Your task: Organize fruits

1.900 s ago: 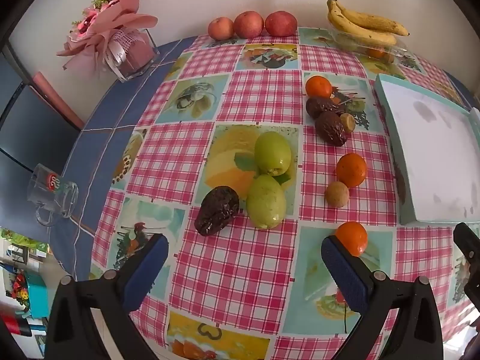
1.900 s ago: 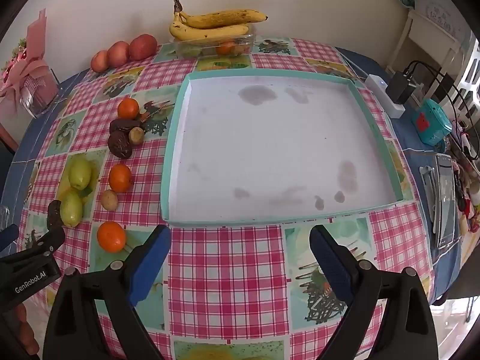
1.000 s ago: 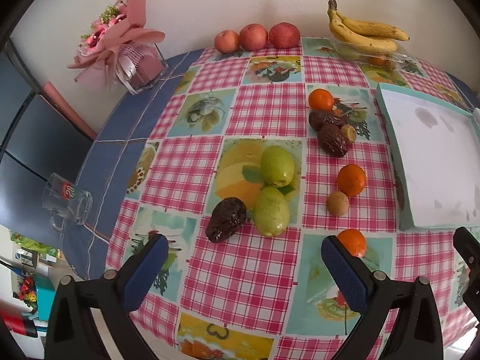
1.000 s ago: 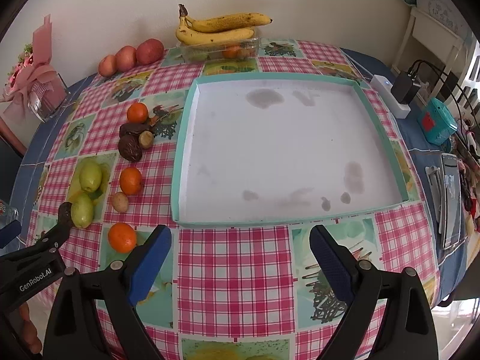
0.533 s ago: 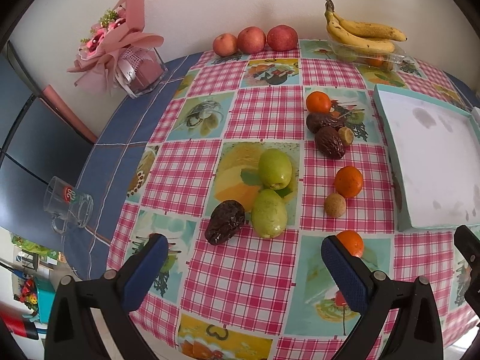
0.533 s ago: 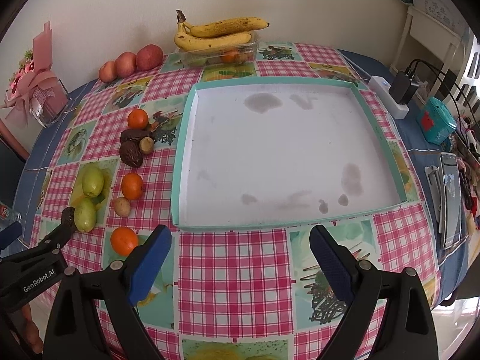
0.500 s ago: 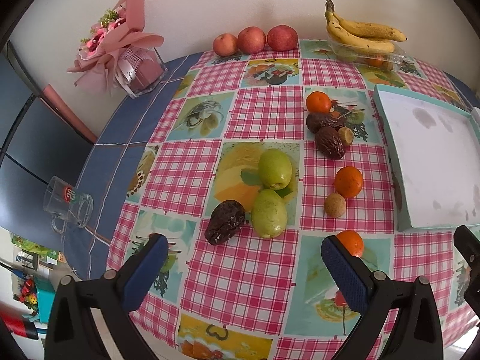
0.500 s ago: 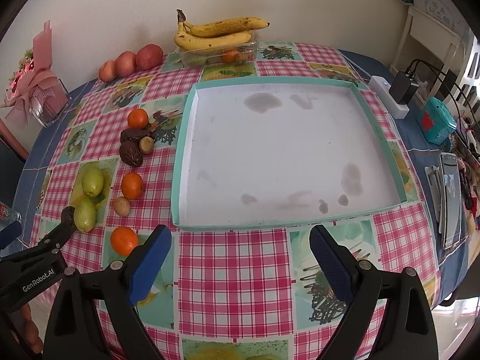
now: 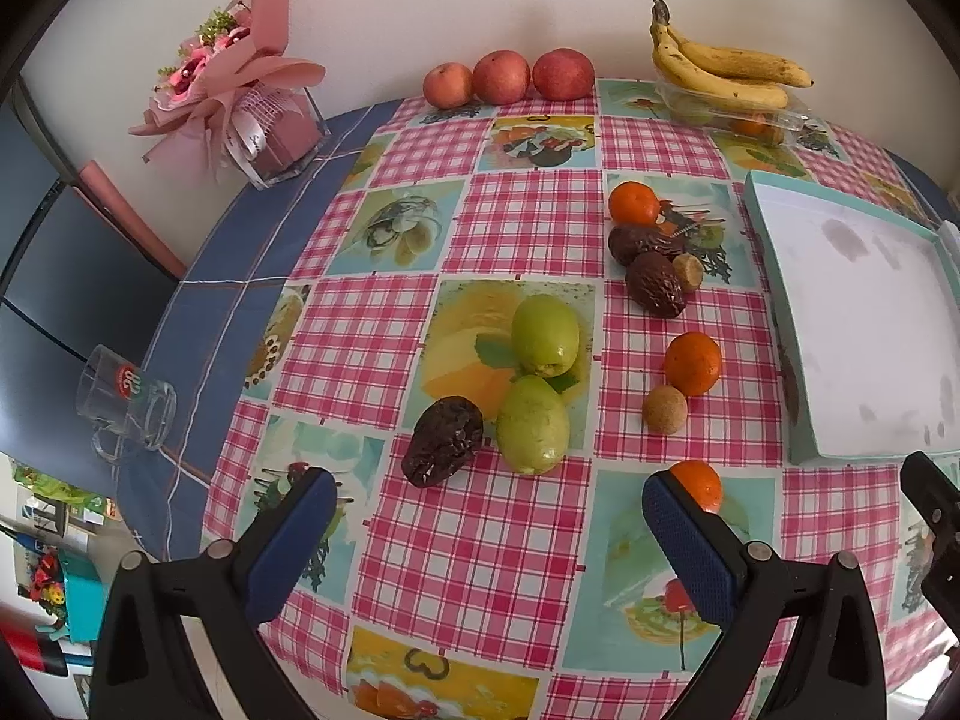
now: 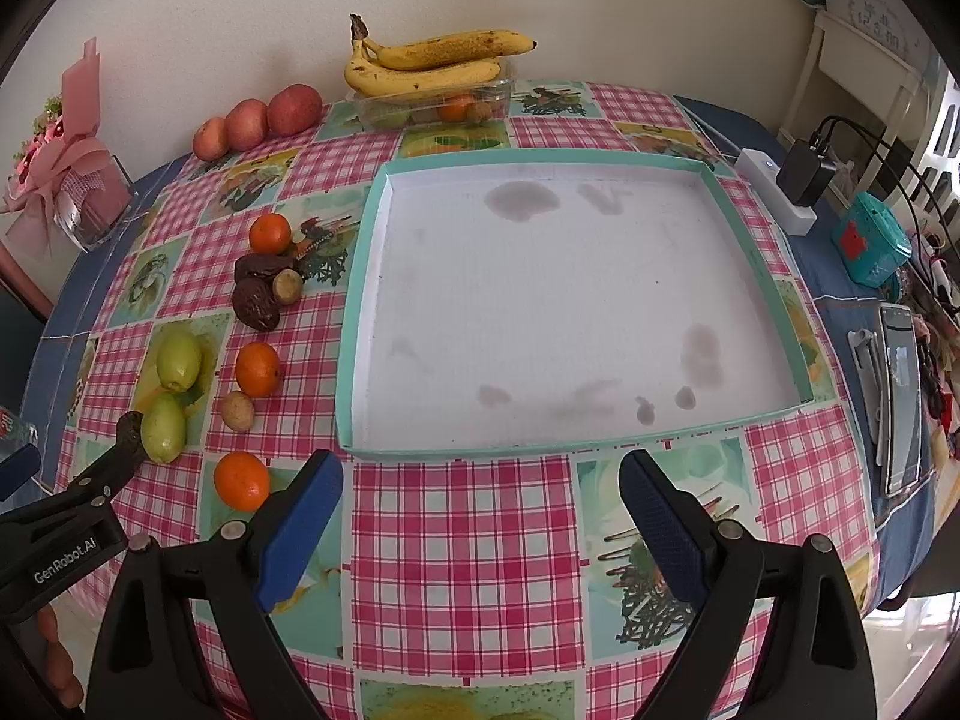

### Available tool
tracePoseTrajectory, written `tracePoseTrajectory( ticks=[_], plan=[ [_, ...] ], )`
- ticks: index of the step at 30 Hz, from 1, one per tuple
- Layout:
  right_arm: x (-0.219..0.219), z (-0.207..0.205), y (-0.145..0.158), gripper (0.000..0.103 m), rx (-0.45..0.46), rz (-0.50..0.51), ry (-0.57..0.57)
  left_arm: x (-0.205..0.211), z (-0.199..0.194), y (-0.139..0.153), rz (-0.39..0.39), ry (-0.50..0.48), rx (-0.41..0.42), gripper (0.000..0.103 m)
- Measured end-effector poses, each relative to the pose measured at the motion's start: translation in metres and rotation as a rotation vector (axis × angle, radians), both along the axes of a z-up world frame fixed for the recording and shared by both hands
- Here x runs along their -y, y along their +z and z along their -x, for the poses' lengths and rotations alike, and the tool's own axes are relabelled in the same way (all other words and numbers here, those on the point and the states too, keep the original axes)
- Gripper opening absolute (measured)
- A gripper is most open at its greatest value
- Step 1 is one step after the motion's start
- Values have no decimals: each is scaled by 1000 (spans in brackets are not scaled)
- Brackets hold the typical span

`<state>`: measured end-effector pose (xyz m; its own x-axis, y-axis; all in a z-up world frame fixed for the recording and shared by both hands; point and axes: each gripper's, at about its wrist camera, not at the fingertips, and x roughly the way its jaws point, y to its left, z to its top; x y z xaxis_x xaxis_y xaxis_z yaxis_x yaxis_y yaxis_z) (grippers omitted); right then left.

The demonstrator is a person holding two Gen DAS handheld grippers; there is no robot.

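Observation:
Loose fruit lies on the checked tablecloth left of a teal-rimmed white tray (image 10: 756,228). Two green fruits (image 9: 533,423) and a dark wrinkled fruit (image 9: 441,439) sit in front of my left gripper (image 9: 483,531), which is open and holds nothing. An orange (image 9: 696,483) lies just beyond its right finger. Further back are a second orange (image 9: 693,362), a small brown fruit (image 9: 663,410), two dark fruits (image 9: 654,283) and a third orange (image 9: 634,202). My right gripper (image 10: 480,510) is open and holds nothing, above the tablecloth before the tray's near rim (image 10: 540,450). The tray (image 9: 780,312) holds no fruit.
Three apples (image 9: 503,77) and bananas (image 9: 729,69) on a clear plastic box line the back wall. A pink bouquet (image 9: 240,84) in a glass vase and a glass mug (image 9: 123,405) stand at the left. A power strip (image 10: 774,186), teal box (image 10: 870,246) and phone (image 10: 897,396) lie right of the tray.
Both views have shifted a little, pulling back and then easing forward over the table. The fruit and tray have not moved, and both grippers stay open.

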<state>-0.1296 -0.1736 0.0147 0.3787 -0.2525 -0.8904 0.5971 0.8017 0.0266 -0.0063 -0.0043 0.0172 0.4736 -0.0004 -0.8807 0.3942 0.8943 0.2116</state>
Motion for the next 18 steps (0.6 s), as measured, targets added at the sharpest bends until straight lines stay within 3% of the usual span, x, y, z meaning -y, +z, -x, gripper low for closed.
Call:
tracePoseTrajectory(
  ticks=[18],
  plan=[
    [-3,-5,-2,94,-29,35,8,-13,-4,4,86,8,-28,103]
  ],
)
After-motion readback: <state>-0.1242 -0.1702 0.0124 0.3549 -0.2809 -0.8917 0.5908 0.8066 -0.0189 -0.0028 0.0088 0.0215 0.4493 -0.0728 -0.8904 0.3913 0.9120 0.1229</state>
